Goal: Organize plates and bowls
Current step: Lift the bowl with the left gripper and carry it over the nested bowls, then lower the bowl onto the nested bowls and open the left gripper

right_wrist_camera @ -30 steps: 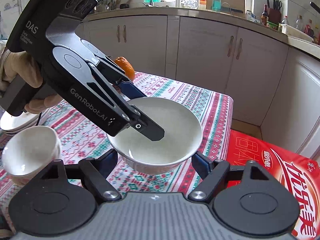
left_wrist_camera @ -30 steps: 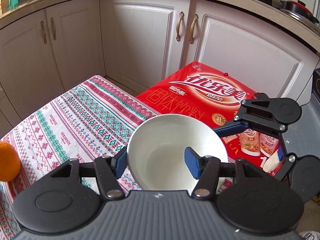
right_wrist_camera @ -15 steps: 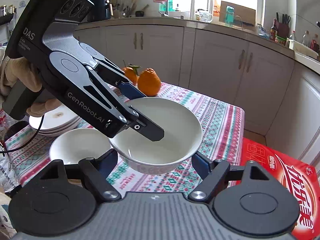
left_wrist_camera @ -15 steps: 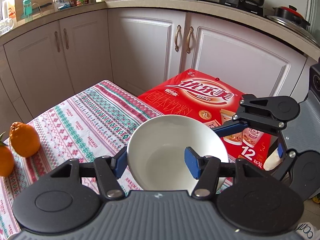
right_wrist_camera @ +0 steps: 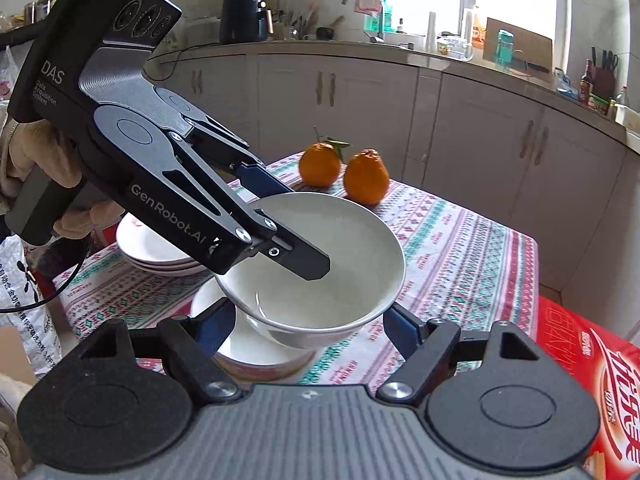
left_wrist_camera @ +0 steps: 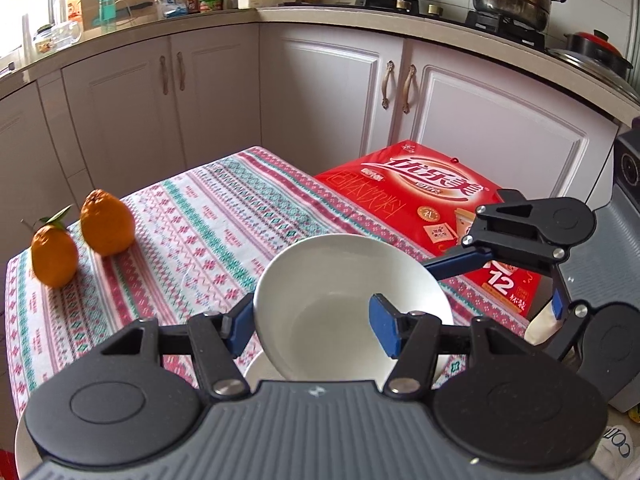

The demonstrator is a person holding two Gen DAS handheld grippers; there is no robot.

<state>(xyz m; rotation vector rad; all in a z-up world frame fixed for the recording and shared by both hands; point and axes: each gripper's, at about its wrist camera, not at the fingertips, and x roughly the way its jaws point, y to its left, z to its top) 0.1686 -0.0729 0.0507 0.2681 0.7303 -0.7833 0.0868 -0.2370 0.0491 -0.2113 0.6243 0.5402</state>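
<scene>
Left tool point(left_wrist_camera: 312, 318): clamps white bowl point(left_wrist_camera: 352, 308) rim, frame centre | now above second bowl point(right_wrist_camera: 256, 348), newly visible beneath | Right tool point(right_wrist_camera: 308, 322): spread wide, flanking bowl | oranges point(left_wrist_camera: 80, 236) entered left.

glossy white ceramic bowl point(right_wrist_camera: 320, 264); matt black plastic tongs point(left_wrist_camera: 312, 320); woven patterned cloth point(left_wrist_camera: 200, 232) on counter; shiny red carton point(left_wrist_camera: 420, 204).

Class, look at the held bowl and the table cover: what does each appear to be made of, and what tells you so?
Held bowl: probably glazed white ceramic; smooth, glossy highlights.
Table cover: seemingly woven cloth, matte; printed red-green bands, drapes over the edge.
</scene>
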